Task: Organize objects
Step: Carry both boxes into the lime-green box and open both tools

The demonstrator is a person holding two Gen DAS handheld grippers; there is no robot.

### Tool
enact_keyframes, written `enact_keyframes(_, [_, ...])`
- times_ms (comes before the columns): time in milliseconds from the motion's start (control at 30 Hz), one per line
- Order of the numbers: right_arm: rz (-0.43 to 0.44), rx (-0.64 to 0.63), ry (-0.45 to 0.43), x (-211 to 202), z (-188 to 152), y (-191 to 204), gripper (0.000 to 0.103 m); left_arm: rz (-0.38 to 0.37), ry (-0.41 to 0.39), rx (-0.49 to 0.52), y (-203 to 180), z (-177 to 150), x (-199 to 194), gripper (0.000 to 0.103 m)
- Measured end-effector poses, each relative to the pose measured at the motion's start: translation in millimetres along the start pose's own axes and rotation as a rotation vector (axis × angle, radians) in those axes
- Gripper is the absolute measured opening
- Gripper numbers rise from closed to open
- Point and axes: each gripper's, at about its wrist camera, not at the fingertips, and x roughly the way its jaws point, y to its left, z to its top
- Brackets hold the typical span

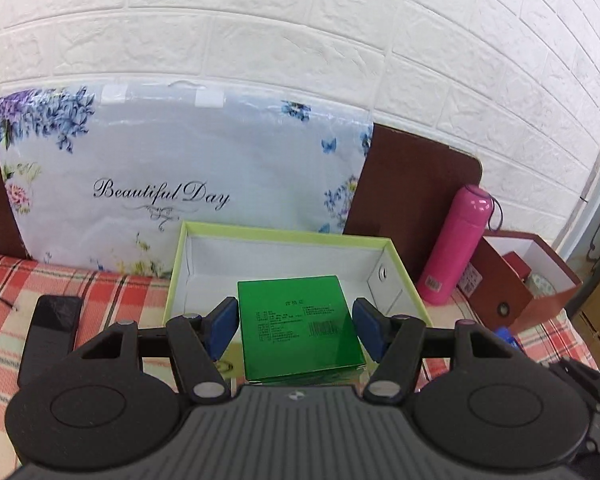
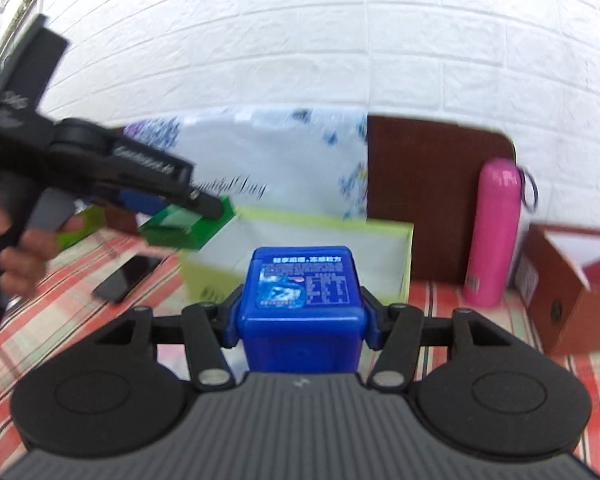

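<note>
A flat green box (image 1: 300, 328), glossy and printed with small text and a barcode, is clamped between the blue fingers (image 1: 222, 330) of the left gripper (image 1: 296, 330), its printed face turned upward. A blue plastic container (image 2: 300, 308) with a labelled top is gripped between the fingers (image 2: 230, 320) of the right gripper (image 2: 300, 320). Beyond both sets of fingertips an open, lime-green-edged box (image 1: 284, 236) with a white interior is seen.
</note>
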Motion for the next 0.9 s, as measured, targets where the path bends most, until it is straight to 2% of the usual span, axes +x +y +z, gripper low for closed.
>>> enact_keyframes(167, [-0.007, 0.0, 0.003, 60.8, 18.2, -18.5, 0.055, 0.012, 0.016, -0.061, 14.1, 15.3, 36.9, 0.066])
enact_keyframes(233, [-0.034, -0.021, 0.034, 90.3, 18.9, -24.7, 0.055, 0.027, 0.032, -0.073, 21.5, 18.4, 55.4, 0.066])
enact_keyframes(367, [-0.027, -0.017, 0.124, 143.0, 13.0, -31.5, 0.055, 0.056, 0.085, -0.098, 36.4, 19.6, 96.1, 0.066])
enact_keyframes(500, [-0.004, -0.032, 0.175, 179.0, 6.3, -28.8, 0.055, 0.07, 0.131, -0.1, 47.7, 17.5, 129.1, 0.066])
enact_keyframes(633, [0.01, -0.071, 0.206, 202.6, 4.2, -20.5, 0.055, 0.073, 0.14, -0.099, 53.6, 14.7, 147.2, 0.066])
enact_keyframes(700, [0.014, -0.092, 0.234, 215.8, 1.0, -16.3, 0.055, 0.078, 0.141, -0.101, 56.0, 11.8, 154.8, 0.075])
enact_keyframes(733, [0.012, -0.105, 0.253, 221.1, -1.8, -15.0, 0.056, 0.071, 0.139, -0.089, 56.3, 10.7, 156.8, 0.082])
enact_keyframes(767, [0.009, -0.116, 0.263, 223.4, -3.9, -13.7, 0.06, 0.068, 0.126, -0.065, 54.7, 9.8, 155.9, 0.084])
enact_keyframes(833, [0.005, -0.118, 0.252, 218.7, -4.2, -14.3, 0.087, 0.067, 0.135, -0.044, 52.5, 9.3, 153.1, 0.084])
enact_keyframes(900, [-0.001, -0.106, 0.212, 202.6, 0.6, -19.0, 0.092, 0.073, 0.15, -0.051, 52.9, 10.3, 143.5, 0.084])
